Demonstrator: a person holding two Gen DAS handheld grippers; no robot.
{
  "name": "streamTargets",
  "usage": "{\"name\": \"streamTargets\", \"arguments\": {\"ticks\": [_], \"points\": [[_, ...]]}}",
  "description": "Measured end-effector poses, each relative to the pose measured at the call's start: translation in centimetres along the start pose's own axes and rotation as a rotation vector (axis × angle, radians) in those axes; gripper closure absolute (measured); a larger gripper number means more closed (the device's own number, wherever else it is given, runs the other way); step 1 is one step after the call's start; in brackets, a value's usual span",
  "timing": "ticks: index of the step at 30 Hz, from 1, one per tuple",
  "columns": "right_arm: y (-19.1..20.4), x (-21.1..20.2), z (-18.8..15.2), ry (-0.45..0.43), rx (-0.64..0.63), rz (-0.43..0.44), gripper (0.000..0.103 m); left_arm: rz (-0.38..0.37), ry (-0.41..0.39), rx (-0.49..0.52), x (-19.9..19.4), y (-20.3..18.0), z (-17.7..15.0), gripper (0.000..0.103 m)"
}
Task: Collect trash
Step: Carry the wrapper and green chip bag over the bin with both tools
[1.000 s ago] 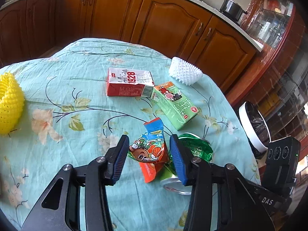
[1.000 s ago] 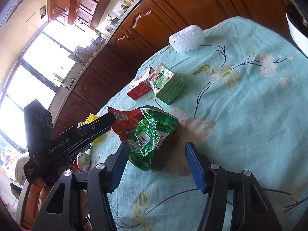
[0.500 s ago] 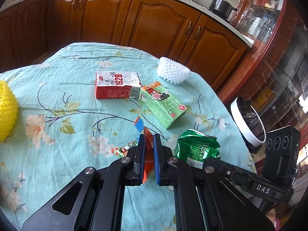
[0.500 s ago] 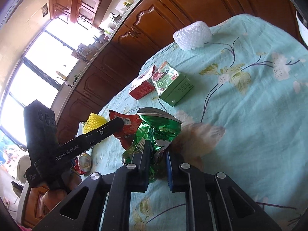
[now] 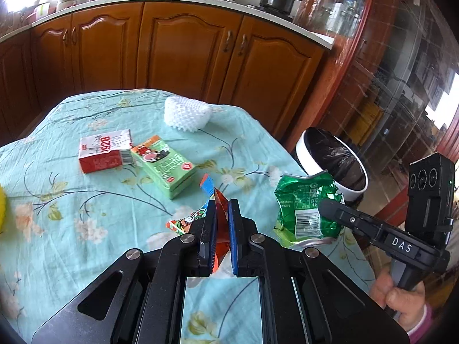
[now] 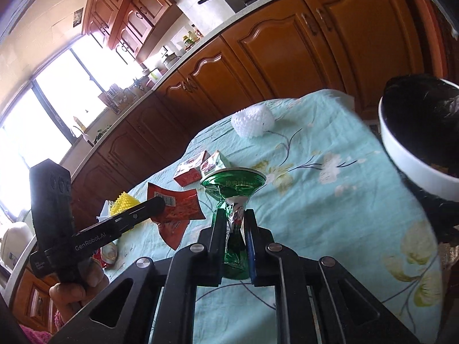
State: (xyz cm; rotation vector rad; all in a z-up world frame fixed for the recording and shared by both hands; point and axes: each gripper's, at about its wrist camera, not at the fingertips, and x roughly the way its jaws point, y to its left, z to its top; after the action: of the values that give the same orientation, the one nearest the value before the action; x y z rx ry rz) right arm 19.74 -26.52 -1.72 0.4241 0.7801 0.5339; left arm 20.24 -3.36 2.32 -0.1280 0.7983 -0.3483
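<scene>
My left gripper (image 5: pixel 221 209) is shut on a red and orange snack wrapper (image 5: pixel 209 186) and holds it above the table; the wrapper also shows in the right wrist view (image 6: pixel 178 209). My right gripper (image 6: pixel 233 218) is shut on a green foil snack bag (image 6: pixel 233 183), lifted off the cloth; the bag also shows in the left wrist view (image 5: pixel 304 209). A white trash bin with a black liner (image 5: pixel 332 163) stands beside the table's right edge and also shows in the right wrist view (image 6: pixel 413 154).
On the teal floral tablecloth (image 5: pixel 86 200) lie a red milk carton (image 5: pixel 106 150), a green drink carton (image 5: pixel 165 166) and a white foam fruit net (image 5: pixel 186 113). A yellow foam net (image 6: pixel 124 202) and a crushed can (image 6: pixel 109 253) lie further left. Wooden cabinets stand behind.
Both grippers closed on their wrappers and lifted them off the cloth. Both have moved toward the bin side of the table.
</scene>
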Motion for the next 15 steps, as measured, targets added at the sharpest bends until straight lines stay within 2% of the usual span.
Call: {"name": "streamTargets", "arguments": {"ticks": [15], "points": [[-5.1, -6.4, 1.0, -0.109, 0.041, -0.129, 0.091, -0.079, 0.029, 0.123, 2.6, -7.7, 1.0, 0.097]]}}
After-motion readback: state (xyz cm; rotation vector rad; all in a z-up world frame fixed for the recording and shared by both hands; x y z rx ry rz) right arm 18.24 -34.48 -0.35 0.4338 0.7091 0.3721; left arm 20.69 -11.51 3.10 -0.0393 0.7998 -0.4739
